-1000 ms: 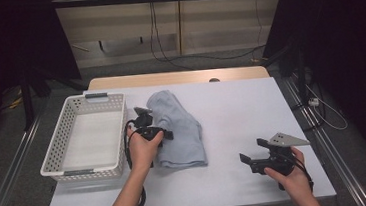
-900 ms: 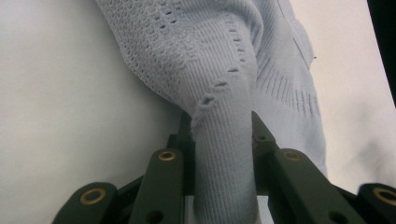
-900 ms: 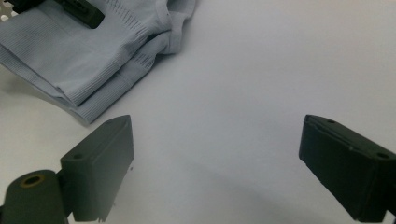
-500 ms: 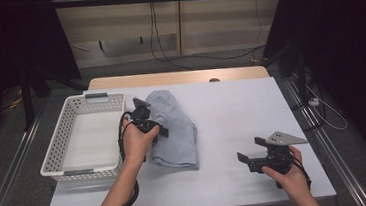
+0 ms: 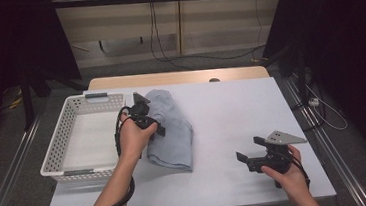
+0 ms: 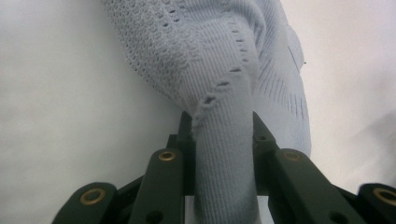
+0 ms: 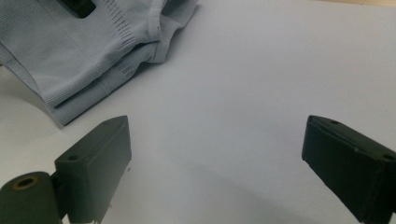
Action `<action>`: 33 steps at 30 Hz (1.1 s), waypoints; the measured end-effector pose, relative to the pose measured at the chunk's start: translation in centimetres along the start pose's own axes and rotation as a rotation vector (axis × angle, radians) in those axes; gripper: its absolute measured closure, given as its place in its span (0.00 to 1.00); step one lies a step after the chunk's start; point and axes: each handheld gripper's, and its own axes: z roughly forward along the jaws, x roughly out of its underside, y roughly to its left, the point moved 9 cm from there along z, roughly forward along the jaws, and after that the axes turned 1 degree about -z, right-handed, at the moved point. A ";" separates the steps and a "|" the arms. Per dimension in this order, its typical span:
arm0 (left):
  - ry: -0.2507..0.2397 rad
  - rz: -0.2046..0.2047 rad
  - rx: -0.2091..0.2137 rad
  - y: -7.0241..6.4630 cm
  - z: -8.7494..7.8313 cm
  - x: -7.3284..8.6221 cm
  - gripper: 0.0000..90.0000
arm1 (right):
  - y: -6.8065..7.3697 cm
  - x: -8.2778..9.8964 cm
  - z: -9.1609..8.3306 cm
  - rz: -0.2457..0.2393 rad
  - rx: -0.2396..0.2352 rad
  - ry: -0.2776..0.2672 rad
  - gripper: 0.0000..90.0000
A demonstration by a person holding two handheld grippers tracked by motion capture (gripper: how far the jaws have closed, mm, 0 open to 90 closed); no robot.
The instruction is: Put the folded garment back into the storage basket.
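At nine o'clock of the white table (image 5: 231, 109), just beside the perforated white plastic basket (image 5: 60, 154), the left gripper (image 6: 223, 126) had its black jaws clamped on a bunched ridge of the pale blue knit garment (image 5: 171, 134), ribbed and eyelet-patterned, whose pinched fold hid the pads. At five o'clock the right gripper (image 7: 217, 163) hovered over bare table, jaws wide and empty, their tips cut off by the frame in its own view.

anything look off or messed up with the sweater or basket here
Nothing looks damaged or spilled. The folded light blue sweater lies a bit askew on the white table, its near-left edge pinched up in the left gripper. The white basket sits square beside it. The right gripper rests open, apart.
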 end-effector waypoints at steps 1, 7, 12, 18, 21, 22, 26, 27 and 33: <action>0.001 0.002 -0.004 0.0 -0.1 0.0 0.81 | 0.0 -0.1 -0.1 0.002 0.001 -0.004 0.09; 0.020 0.020 -0.029 0.1 -0.6 -0.2 0.81 | 0.2 0.1 0.1 0.004 -0.007 0.001 0.09; 0.037 0.048 -0.054 0.0 -1.1 -0.5 0.81 | 0.3 0.2 -0.5 -0.009 -0.001 -0.002 0.09; 0.048 0.057 -0.059 -0.1 -1.5 -0.8 0.81 | 0.2 0.0 -0.5 -0.006 0.005 -0.006 0.09; 0.046 0.064 -0.065 -0.1 -1.6 -0.9 0.81 | 0.3 0.0 -0.3 -0.006 -0.003 -0.004 0.09; 0.045 0.066 -0.064 -0.2 -1.7 -1.0 0.81 | 0.3 0.0 -0.3 -0.009 -0.005 -0.003 0.09; 0.059 0.078 -0.079 -0.1 -2.1 -1.2 0.81 | 0.3 0.1 -0.3 -0.014 -0.008 -0.001 0.08; 0.058 0.076 -0.084 -0.1 -2.1 -1.3 0.81 | 0.3 0.1 -0.3 -0.016 -0.009 -0.001 0.08; 0.058 0.095 -0.109 -0.3 -3.0 -1.8 0.82 | 0.3 0.0 -0.5 -0.014 -0.004 -0.008 0.08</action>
